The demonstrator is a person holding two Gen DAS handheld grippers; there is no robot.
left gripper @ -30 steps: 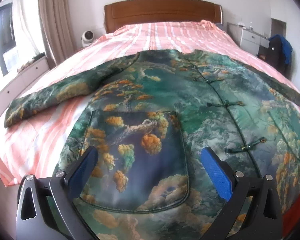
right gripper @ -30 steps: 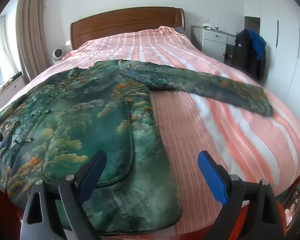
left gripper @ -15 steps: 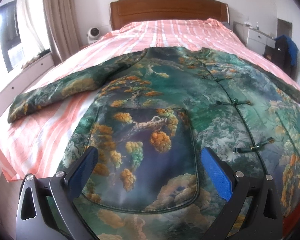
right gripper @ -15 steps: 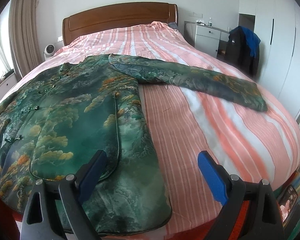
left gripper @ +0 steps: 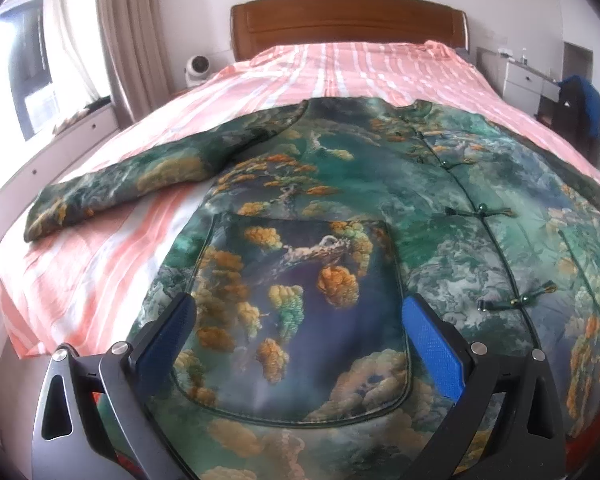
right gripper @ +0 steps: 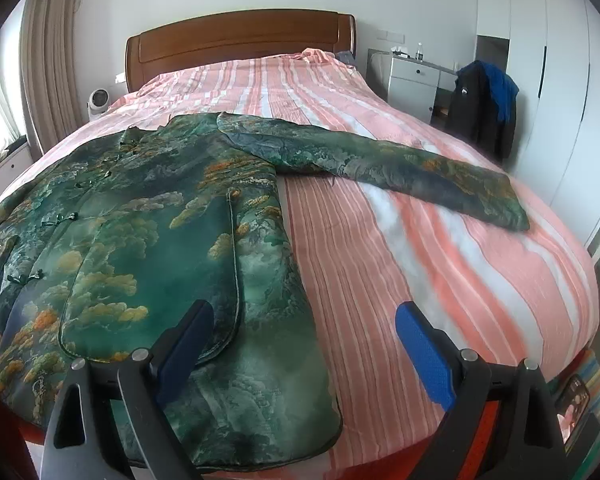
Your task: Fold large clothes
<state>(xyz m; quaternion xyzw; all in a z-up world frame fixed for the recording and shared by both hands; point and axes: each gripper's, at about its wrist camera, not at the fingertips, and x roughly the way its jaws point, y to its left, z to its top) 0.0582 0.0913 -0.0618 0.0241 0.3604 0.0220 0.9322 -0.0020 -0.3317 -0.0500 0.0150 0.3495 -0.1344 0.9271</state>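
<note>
Jacket [left gripper: 380,208] first: a green padded one with a landscape print lies front up across the near part of the bed [right gripper: 440,264], on the pink striped cover, collar toward the wooden headboard [left gripper: 348,20] and hem at the near edge. Both sleeves are spread out to the sides, the left sleeve [left gripper: 120,188] across the stripes toward the window side and the right sleeve [right gripper: 380,164] angled out toward the wardrobe side. Nothing is folded yet, so the step in hand looks like the first fold, most likely bringing a sleeve and side panel in over the front.

The left gripper [left gripper: 300,340] hangs above the patch pocket [left gripper: 300,320] with its jaws wide apart and nothing between them. The right gripper [right gripper: 304,344] is likewise spread and empty, above the jacket's side edge where it meets bare cover.

To do this well, each gripper should probably come down on an edge rather than the flat of the panel: one at the hem corner [right gripper: 324,428], one at the shoulder or cuff of the same side. The padding looks thick, so a deep bite taking in both layers would keep it from slipping. Carry the two holds over together, level, so the fold line runs straight and parallel to the knot buttons [left gripper: 480,212]. Avoid pinching the bed cover beneath.
</note>
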